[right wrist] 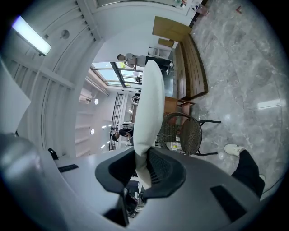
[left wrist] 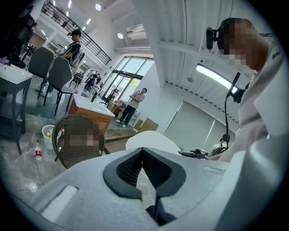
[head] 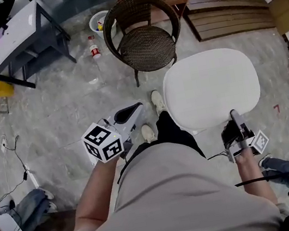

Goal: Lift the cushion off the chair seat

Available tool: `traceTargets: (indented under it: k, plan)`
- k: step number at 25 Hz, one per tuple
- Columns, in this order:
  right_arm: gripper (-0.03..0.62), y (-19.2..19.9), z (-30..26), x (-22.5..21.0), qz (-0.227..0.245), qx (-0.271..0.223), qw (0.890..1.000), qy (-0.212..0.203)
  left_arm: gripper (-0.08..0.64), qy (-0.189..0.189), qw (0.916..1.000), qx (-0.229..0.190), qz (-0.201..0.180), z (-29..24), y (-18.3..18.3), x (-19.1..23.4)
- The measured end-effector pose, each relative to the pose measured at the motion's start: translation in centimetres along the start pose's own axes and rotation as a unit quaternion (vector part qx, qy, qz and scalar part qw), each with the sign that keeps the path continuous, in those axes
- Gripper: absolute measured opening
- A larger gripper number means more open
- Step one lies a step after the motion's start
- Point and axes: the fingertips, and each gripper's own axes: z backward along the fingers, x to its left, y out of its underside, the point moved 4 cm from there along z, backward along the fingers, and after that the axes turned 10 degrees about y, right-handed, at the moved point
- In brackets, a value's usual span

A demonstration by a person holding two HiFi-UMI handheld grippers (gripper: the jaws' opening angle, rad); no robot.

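Seen from above my head, my right tool [head: 234,115] is clamped on the near edge of the white cushion [head: 212,89]. The cushion hangs in the air, flat and wide in the head view, to the right of the dark wicker chair [head: 138,0] and nearer to me than it. It touches neither the chair nor the floor [head: 67,115]. In the right gripper view the cushion's edge runs up between the two jaws, and the pads press on it from both sides.

My left tool [head: 132,110] is held out over the floor, well apart from the cushion. Its jaws meet at the tips and nothing is between them.

The chair's woven seat [head: 146,48] is bare, with nothing lying on it.

I judge the task essentially done, since the cushion is off the seat and carried by one tool alone. The task names no place to put it, so little or nothing seems left beyond keeping this grip secure.
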Motion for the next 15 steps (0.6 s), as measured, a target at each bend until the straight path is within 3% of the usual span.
traceTargets:
  k: [15]
  plan:
    - [0.064, 0.58, -0.31, 0.31, 0.006, 0.009, 1.0, -0.004, 0.006, 0.001, 1.0, 0.002, 0.0, 0.21, 0.16, -0.15]
